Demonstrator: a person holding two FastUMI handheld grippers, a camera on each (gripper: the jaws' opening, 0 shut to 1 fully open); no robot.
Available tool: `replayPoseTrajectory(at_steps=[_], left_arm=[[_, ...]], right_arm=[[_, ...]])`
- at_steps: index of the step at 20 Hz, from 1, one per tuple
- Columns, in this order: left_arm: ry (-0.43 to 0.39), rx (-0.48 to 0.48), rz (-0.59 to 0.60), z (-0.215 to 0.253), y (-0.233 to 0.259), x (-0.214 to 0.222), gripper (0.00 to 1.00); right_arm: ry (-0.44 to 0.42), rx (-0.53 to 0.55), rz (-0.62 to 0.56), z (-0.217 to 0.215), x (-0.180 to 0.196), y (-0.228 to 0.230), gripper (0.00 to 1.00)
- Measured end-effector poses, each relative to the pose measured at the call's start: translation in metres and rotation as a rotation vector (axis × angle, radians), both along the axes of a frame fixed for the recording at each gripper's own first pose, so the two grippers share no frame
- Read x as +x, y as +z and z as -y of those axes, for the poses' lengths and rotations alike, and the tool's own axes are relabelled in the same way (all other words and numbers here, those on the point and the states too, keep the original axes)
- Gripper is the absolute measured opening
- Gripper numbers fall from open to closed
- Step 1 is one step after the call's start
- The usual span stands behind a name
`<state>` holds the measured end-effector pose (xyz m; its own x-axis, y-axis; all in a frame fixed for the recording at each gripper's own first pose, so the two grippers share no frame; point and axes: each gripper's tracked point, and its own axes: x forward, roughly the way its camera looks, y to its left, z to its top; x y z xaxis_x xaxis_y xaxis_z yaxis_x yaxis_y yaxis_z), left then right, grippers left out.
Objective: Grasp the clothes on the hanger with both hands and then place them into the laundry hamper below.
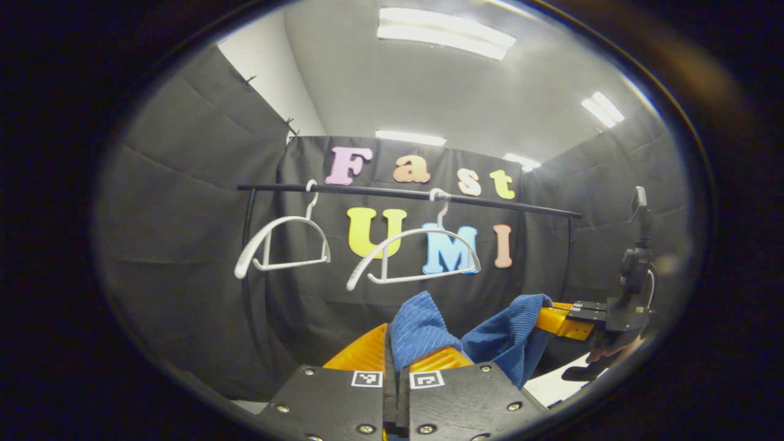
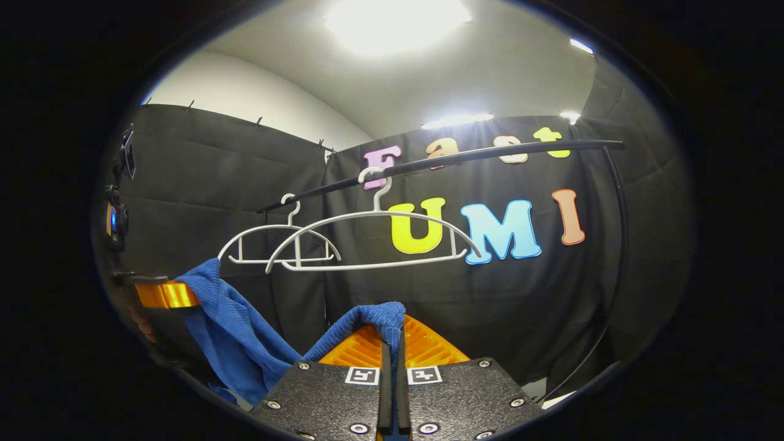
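Note:
A blue ribbed garment [image 1: 496, 337] hangs stretched between both grippers, below and in front of two bare white hangers [image 1: 416, 257] [image 1: 282, 245] on a black rail [image 1: 404, 195]. In the left gripper view my left gripper [image 1: 398, 355] is shut on one bunched end of the cloth. Farther right, the right gripper [image 1: 554, 320] pinches the other end, with a hand behind it. In the right gripper view my right gripper [image 2: 390, 334] is shut on a fold of the garment [image 2: 245, 343], which sags leftward to the left gripper [image 2: 165, 294]. Both hangers [image 2: 373, 239] [image 2: 278, 245] hang empty above.
The rail's upright post [image 2: 618, 245] curves down on the right in the right gripper view, and another post [image 1: 248, 257] stands at the left in the left gripper view. A pale surface [image 1: 551, 386] shows low on the right.

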<state>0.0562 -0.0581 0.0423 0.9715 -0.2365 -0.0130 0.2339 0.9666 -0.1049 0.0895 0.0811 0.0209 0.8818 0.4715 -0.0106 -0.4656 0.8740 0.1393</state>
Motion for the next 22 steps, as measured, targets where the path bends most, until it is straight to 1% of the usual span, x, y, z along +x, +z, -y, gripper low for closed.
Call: replayPoseTrajectory(at_steps=[1, 2, 3, 4, 5, 6, 7, 8, 13, 16, 17, 18, 19, 22], left_arm=[[-0.014, -0.008, -0.007, 0.006, -0.005, -0.002, 0.01], [-0.025, -0.017, -0.017, 0.01, -0.011, -0.005, 0.06], [-0.036, -0.022, -0.026, 0.014, -0.017, -0.007, 0.06], [-0.042, -0.025, -0.035, 0.016, -0.026, -0.007, 0.05], [-0.045, -0.026, -0.044, 0.018, -0.032, -0.009, 0.01], [-0.043, -0.029, -0.055, 0.02, -0.04, -0.011, 0.05], [-0.043, -0.037, -0.069, 0.022, -0.048, -0.014, 0.01], [-0.044, -0.046, -0.083, 0.024, -0.056, -0.014, 0.01], [-0.023, -0.059, -0.171, 0.025, -0.119, -0.021, 0.01], [-0.018, -0.053, -0.227, 0.029, -0.151, -0.032, 0.01], [-0.016, -0.048, -0.243, 0.031, -0.16, -0.035, 0.05], [-0.012, -0.04, -0.259, 0.03, -0.17, -0.037, 0.05], [-0.008, -0.034, -0.274, 0.031, -0.178, -0.038, 0.01], [0.007, -0.02, -0.325, 0.028, -0.206, -0.037, 0.01]], right_arm=[[-0.001, -0.002, -0.006, -0.002, -0.007, -0.002, 0.02], [0.001, -0.001, -0.017, -0.006, -0.015, -0.005, 0.02], [0.003, 0.001, -0.026, -0.008, -0.021, -0.008, 0.02], [0.003, -0.001, -0.036, -0.009, -0.027, -0.012, 0.02], [0.004, -0.003, -0.047, -0.01, -0.032, -0.018, 0.02], [0.009, -0.006, -0.064, -0.012, -0.035, -0.025, 0.02], [0.014, -0.011, -0.086, -0.014, -0.039, -0.035, 0.01], [0.02, -0.017, -0.106, -0.016, -0.042, -0.044, 0.02], [0.048, -0.054, -0.203, -0.021, -0.058, -0.099, 0.02], [0.053, -0.074, -0.263, -0.02, -0.063, -0.131, 0.02], [0.054, -0.079, -0.28, -0.019, -0.067, -0.142, 0.02], [0.055, -0.085, -0.294, -0.019, -0.069, -0.151, 0.02], [0.056, -0.095, -0.309, -0.019, -0.073, -0.161, 0.02], [0.064, -0.13, -0.347, -0.019, -0.076, -0.187, 0.02]])
